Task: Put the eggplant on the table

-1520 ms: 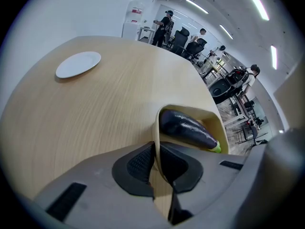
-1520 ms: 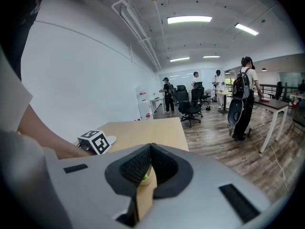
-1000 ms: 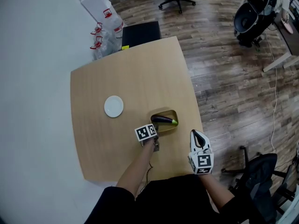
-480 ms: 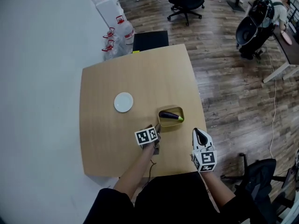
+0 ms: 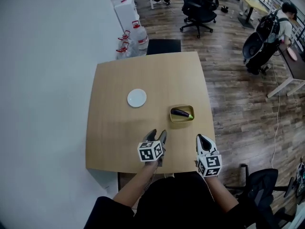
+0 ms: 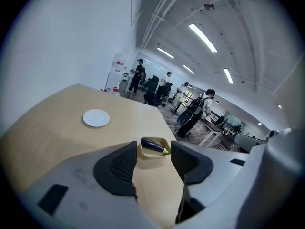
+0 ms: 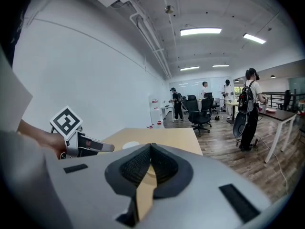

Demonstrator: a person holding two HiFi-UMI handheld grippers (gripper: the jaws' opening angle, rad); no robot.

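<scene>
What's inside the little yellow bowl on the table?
A dark purple eggplant with a green end lies inside the bowl. It covers most of the bowl's bottom, so anything underneath it cannot be seen.

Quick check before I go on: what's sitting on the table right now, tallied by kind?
white plate: 1
yellow bowl: 1
eggplant: 1, lying in the bowl
Total: 3

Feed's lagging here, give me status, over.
Left tongs opening, nothing between. Right tongs shut, empty. Eggplant in yellow bowl, not yet on table. Path clear.
</scene>
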